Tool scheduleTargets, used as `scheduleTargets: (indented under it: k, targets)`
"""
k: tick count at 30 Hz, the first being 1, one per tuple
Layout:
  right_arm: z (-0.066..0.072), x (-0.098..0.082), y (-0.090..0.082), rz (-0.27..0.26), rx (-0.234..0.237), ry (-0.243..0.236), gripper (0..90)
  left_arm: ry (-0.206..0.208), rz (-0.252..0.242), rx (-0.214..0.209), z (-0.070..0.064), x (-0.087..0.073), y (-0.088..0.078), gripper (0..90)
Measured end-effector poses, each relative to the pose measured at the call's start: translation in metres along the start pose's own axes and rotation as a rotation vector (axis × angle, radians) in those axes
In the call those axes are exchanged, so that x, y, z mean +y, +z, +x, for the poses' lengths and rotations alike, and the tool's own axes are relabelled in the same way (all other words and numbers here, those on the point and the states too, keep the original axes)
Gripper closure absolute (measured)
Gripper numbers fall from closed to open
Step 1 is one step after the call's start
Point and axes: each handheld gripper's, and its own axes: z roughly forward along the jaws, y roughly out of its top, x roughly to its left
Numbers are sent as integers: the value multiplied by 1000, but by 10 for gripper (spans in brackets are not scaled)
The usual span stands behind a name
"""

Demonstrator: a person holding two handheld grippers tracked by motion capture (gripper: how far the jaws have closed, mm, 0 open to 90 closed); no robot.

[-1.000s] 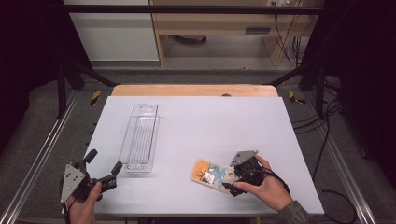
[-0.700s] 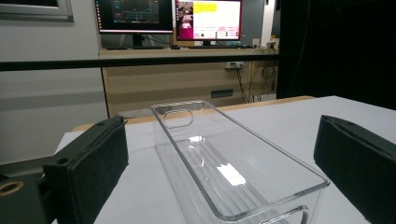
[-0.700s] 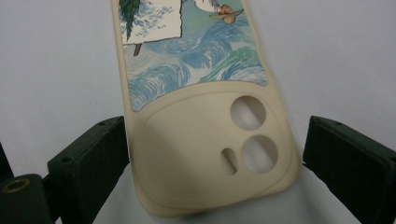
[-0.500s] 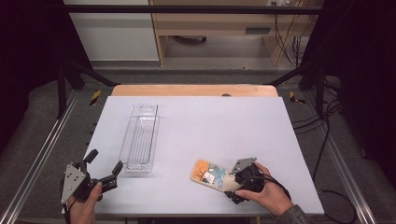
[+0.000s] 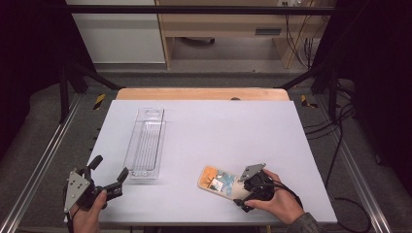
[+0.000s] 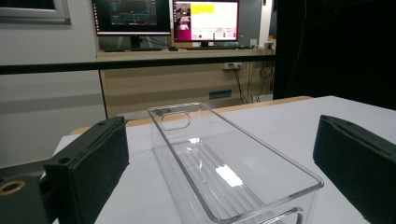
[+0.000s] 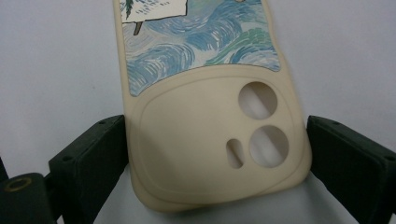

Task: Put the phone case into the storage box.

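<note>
A cream phone case (image 5: 216, 180) with blue swirl art and an orange end lies flat on the white table (image 5: 233, 126) near the front right. My right gripper (image 5: 241, 190) is open at its near end. In the right gripper view the two jaws flank the camera-hole end of the case (image 7: 210, 116), close to or touching its edges, with the right gripper (image 7: 217, 135) low over it. My left gripper (image 5: 111, 167) is open at the front left with nothing between its jaws. It points along a clear plastic tray (image 5: 145, 143).
The long clear tray (image 6: 224, 172) has nothing in it and runs away from the left gripper (image 6: 219, 140), with a handle slot at its far end. A wooden strip edges the table's far side. Monitors and a desk stand behind.
The right hand has shifted slightly toward the table's front edge and lowered its gripper over the case's near end. The left gripper and the tray have stayed put.
</note>
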Motion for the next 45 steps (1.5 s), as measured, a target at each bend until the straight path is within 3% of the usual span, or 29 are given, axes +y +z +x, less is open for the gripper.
scheduleTargets:
  k: [4,9,16,21,25,31,37,45]
  targets:
    - [1,1,-1,-4,-11,14,108,22,-2,-1,-3,4,-1,32]
    - [-1,4,-6,-21,9,53,120,57,-18,-18,-14,14,-2,32]
    - [-7,18,-11,10,15,65,124,119,1,-55,-29,18,3,33]
    - [-6,18,-9,13,26,74,125,116,4,-56,-29,17,3,34]
    - [-10,18,-13,-15,44,112,128,117,4,-56,-29,17,3,34]
    - [-14,24,-21,-28,47,121,130,130,3,-65,-33,19,5,34]
    - [-19,32,-32,-39,64,149,131,194,26,-95,-47,21,9,33]
    - [-27,54,-48,-10,74,161,130,321,78,-171,-84,24,33,31]
